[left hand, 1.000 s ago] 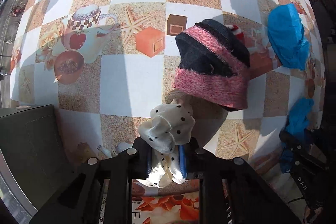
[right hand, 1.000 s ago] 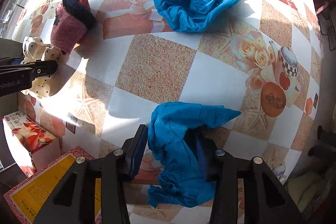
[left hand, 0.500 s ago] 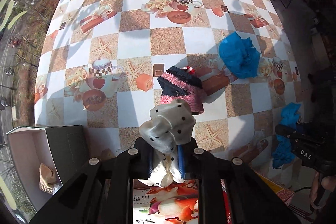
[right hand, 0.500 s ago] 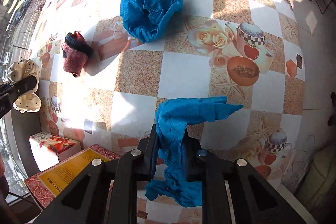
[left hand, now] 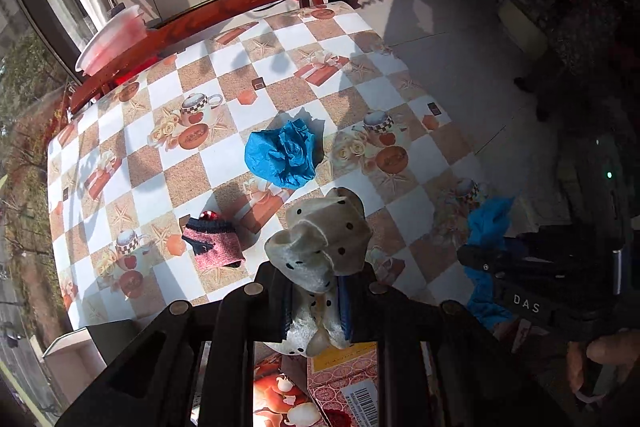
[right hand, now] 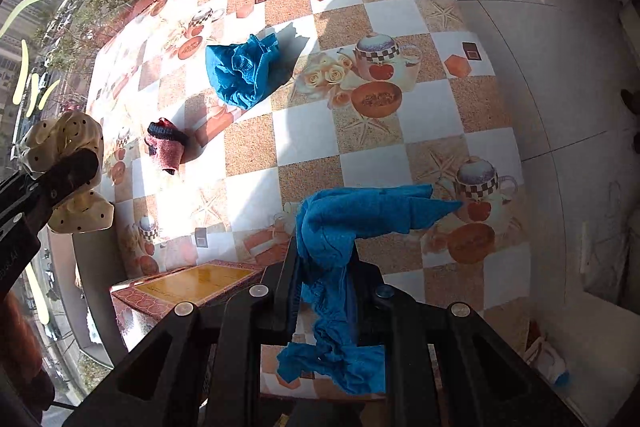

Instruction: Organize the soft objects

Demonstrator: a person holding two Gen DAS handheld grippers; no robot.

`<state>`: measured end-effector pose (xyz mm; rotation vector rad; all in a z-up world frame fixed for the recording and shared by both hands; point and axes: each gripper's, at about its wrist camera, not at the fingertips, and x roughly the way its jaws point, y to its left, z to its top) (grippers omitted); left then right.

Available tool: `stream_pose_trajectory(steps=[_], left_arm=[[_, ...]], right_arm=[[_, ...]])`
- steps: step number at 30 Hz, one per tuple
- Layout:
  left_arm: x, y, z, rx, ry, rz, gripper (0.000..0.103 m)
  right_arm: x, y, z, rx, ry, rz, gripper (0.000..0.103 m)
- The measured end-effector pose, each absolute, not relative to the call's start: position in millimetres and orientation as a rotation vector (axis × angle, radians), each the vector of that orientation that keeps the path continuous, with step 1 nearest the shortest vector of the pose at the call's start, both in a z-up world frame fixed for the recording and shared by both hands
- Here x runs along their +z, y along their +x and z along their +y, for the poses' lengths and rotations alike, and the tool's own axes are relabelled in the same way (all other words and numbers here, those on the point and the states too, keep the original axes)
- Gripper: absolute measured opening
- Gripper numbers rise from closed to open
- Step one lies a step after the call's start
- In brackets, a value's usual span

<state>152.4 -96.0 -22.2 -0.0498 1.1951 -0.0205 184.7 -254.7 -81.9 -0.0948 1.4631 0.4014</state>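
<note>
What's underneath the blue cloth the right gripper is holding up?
Below the blue cloth, pinched in the right gripper, lies the checkered tablecloth and a printed box's corner. Anything directly behind its hanging folds stays hidden.

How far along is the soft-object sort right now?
Midway at best. In hand: left gripper shut on the polka-dot scrunchie, right gripper shut on a blue cloth, both clear of the table. Left: crumpled blue cloth and pink knit sock lie on the tablecloth.
</note>
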Motion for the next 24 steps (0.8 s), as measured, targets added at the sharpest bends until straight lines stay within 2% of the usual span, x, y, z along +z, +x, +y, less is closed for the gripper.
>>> stream_pose_trajectory(steps=[12,24], left_arm=[[7.7,111.3,-195.0,-0.344,0.127,1.110,0.020],[13.6,35.1,-199.1,-0.466,0.189,1.083,0.020]], right_arm=[[-66.7,139.6,-305.8,0.251,-0.019,1.456,0.020],[-78.7,83.2,-305.3,0.241,-0.076,1.516,0.020]])
